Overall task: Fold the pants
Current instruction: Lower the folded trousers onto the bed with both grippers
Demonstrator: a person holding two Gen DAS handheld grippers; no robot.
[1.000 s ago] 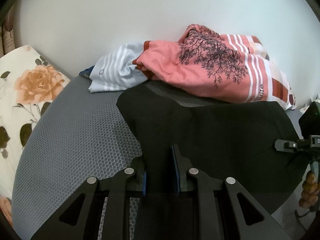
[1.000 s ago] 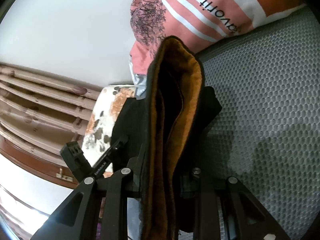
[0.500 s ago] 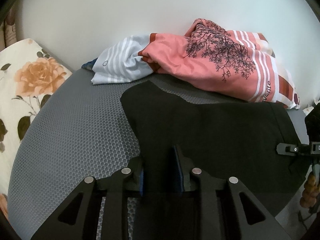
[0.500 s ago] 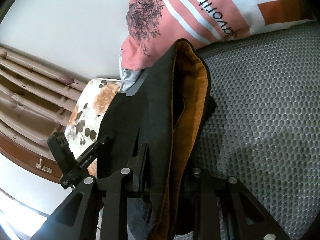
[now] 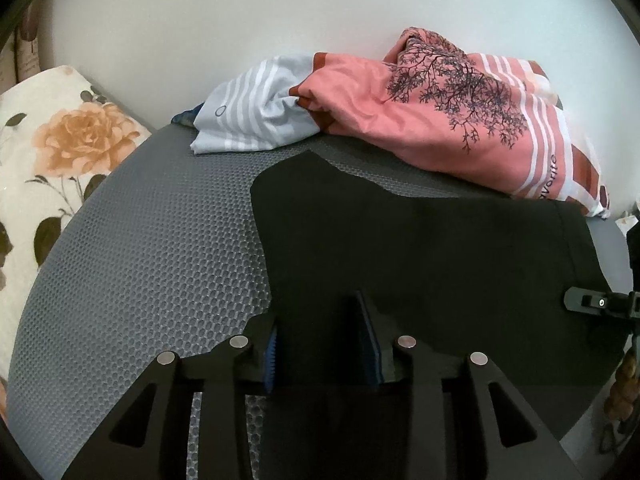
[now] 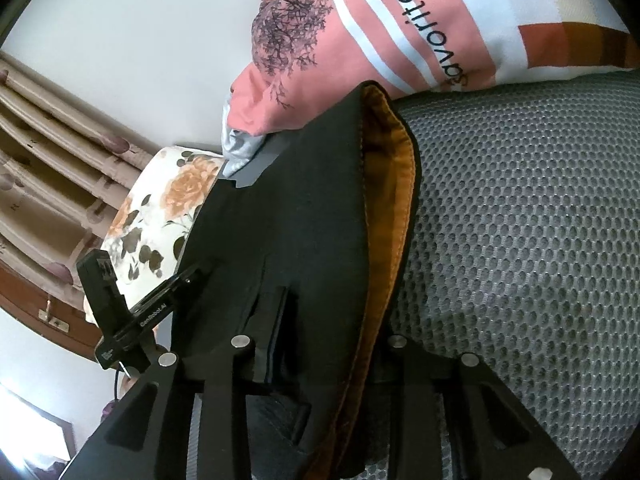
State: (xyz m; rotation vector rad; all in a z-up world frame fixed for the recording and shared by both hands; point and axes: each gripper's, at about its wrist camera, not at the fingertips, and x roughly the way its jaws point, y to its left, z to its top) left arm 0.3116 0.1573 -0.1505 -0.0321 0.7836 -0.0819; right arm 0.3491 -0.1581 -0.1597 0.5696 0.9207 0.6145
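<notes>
The black pants [image 5: 420,264] lie spread on the grey mesh bed surface [image 5: 152,240]. My left gripper [image 5: 322,344] is shut on the near edge of the pants, blue pads pinching the cloth. My right gripper [image 6: 320,344] is shut on the waistband end of the pants [image 6: 304,216], whose orange lining [image 6: 390,216] shows along the folded edge. The right gripper's tip shows at the right edge of the left wrist view [image 5: 600,304]. The left gripper shows at the left of the right wrist view [image 6: 132,312].
A pink and white striped pillow or quilt [image 5: 448,116] lies against the white wall behind the pants; it also shows in the right wrist view [image 6: 400,32]. A floral pillow [image 5: 56,152] sits at the left. Curtains [image 6: 52,152] hang at the far left.
Both grippers have lowered the pants towards the bed; the cloth now lies flatter and further spread. The right gripper's waistband has dropped onto the mesh surface.
</notes>
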